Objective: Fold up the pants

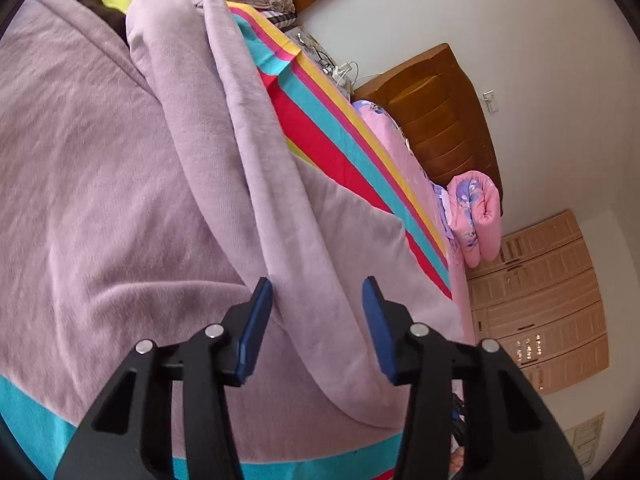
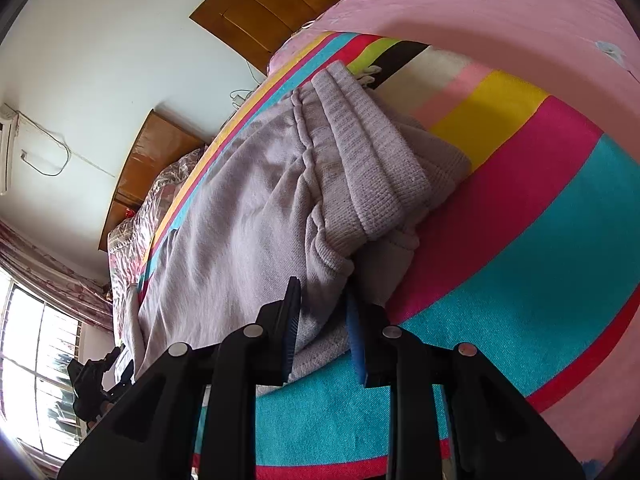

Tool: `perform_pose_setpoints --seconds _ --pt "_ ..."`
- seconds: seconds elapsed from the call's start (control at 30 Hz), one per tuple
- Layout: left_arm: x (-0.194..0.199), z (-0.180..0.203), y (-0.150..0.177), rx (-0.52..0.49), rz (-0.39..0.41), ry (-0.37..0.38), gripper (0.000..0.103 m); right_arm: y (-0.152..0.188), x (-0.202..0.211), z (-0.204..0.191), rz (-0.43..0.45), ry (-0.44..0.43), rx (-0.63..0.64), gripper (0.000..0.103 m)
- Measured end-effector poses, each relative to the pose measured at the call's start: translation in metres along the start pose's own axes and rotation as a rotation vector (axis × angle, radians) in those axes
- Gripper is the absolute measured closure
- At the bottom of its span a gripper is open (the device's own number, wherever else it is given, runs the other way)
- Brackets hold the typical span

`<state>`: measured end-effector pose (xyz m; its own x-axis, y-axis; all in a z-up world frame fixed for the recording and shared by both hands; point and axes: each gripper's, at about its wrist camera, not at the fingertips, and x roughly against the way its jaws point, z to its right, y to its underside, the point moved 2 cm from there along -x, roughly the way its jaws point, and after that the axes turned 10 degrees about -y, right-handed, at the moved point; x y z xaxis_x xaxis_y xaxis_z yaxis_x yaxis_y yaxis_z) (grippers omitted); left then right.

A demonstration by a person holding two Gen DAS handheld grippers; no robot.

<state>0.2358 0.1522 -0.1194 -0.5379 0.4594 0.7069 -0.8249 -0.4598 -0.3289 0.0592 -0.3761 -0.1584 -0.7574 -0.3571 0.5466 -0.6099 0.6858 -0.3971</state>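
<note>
The lilac knit pants (image 1: 120,160) lie spread on a striped blanket on the bed. In the left wrist view a leg fold (image 1: 312,312) runs between the blue pads of my left gripper (image 1: 318,320), whose jaws stand wide apart around it. In the right wrist view my right gripper (image 2: 322,320) has its jaws narrowly apart with the pants' edge (image 2: 320,320) near the ribbed waistband (image 2: 360,152) between them. The other gripper (image 2: 96,380) shows small at the far left.
The striped blanket (image 2: 540,240) covers a pink sheet (image 2: 480,4). A wooden headboard (image 1: 440,120) and a rolled pink quilt (image 1: 476,216) stand behind. A wardrobe (image 1: 540,300), white wall and a window (image 2: 36,360) surround the bed.
</note>
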Motion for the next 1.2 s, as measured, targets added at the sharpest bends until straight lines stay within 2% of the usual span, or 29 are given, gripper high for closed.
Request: perform_pose_setpoints --seconds 0.23,0.37,0.43,0.5,0.53,0.57,0.63,0.73,0.83,0.9,0.97,1.03,1.2 --pt "-0.01 0.001 -0.024 -0.023 0.044 -0.085 0.055 -0.001 -0.001 0.001 0.006 0.002 -0.005 0.079" --pt "-0.023 -0.007 -0.041 -0.009 0.052 -0.086 0.059 -0.002 -0.001 0.002 0.007 -0.005 -0.009 0.079" --pt "-0.03 -0.006 -0.044 -0.031 0.047 -0.095 0.096 -0.002 -0.001 0.003 0.007 -0.006 -0.01 0.08" --pt "-0.025 -0.006 -0.044 -0.033 0.073 -0.089 0.098 -0.003 -0.001 0.002 0.006 -0.002 -0.009 0.08" --pt "-0.016 -0.003 -0.046 -0.043 0.108 -0.087 0.098 -0.004 -0.001 0.0 0.005 0.009 0.0 0.08" --pt "-0.002 0.003 -0.045 -0.059 0.152 -0.088 0.098 -0.007 0.002 -0.004 0.017 0.019 0.013 0.085" --pt "0.034 0.013 -0.041 -0.092 0.233 -0.091 0.099 -0.012 0.012 -0.017 0.045 -0.006 0.05 0.088" --pt "0.085 0.012 -0.023 -0.123 0.287 -0.112 0.099 -0.015 0.021 -0.03 0.04 -0.029 0.084 0.089" --pt "0.098 -0.014 0.011 -0.119 0.223 -0.181 0.098 -0.013 0.02 -0.024 0.008 0.003 0.081 0.089" --pt "0.084 -0.036 0.031 -0.1 0.166 -0.23 0.098 -0.007 0.01 -0.006 -0.027 0.067 0.049 0.09" --pt "0.065 -0.057 0.043 -0.039 0.128 -0.248 0.098 -0.004 0.006 0.001 -0.023 0.074 0.042 0.093" --pt "0.053 -0.065 0.045 -0.015 0.127 -0.257 0.098 -0.004 0.007 -0.002 -0.011 0.083 0.047 0.093" --pt "0.053 -0.057 0.037 -0.048 0.148 -0.266 0.097 -0.008 0.012 -0.012 0.011 0.081 0.077 0.092"
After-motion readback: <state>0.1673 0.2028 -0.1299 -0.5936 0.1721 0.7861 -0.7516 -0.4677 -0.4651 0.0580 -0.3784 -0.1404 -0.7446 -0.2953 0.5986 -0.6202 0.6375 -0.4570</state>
